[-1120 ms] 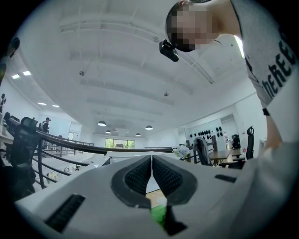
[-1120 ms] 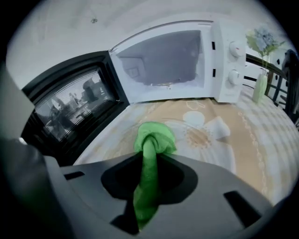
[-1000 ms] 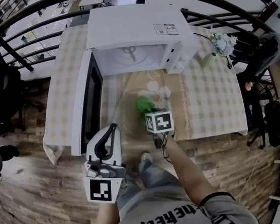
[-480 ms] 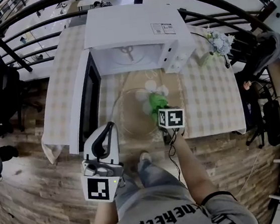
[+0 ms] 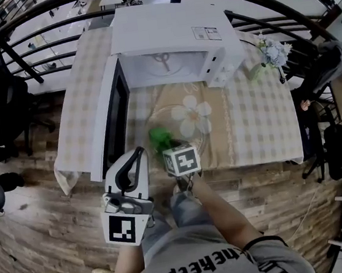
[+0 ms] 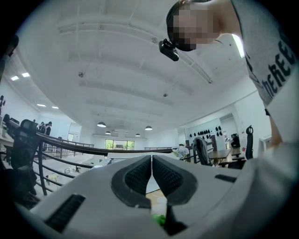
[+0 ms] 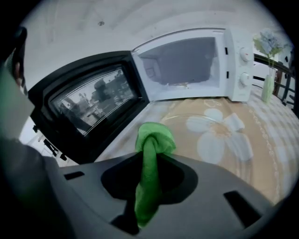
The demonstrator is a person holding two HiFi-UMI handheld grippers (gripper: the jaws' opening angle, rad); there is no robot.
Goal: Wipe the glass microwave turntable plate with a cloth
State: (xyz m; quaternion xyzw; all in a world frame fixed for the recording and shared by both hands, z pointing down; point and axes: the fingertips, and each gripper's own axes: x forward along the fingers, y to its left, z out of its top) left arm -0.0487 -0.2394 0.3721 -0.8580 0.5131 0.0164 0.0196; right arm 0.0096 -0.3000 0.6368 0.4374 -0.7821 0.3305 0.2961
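From the head view, the right gripper (image 5: 163,145) is clamped on a green cloth (image 5: 158,137), and the wad just past its jaws sits at the near left edge of the glass turntable plate (image 5: 185,139). The plate lies flat on a flower-print mat in front of the open microwave (image 5: 172,46). The left gripper (image 5: 137,154) hangs off to the left of the right one, apart from the plate. So nothing holds the plate down, and I'd worry a firm stroke could spin it or push it along the mat.

In the left gripper view, the left gripper (image 6: 152,161) has its jaws closed pad against pad with nothing between them. They point up towards the ceiling, too far off to steady anything.

In the right gripper view, the right gripper (image 7: 148,163) pinches the green cloth (image 7: 150,149) as a twisted rope, with only a small knob ahead of the jaws. The glass turntable plate (image 7: 169,116) lies ahead and to the right, and the microwave door (image 7: 88,112) stands near on the left. With so little cloth showing, pressing down may bring hard plastic onto the glass. A wide leftward sweep could also knock the door.
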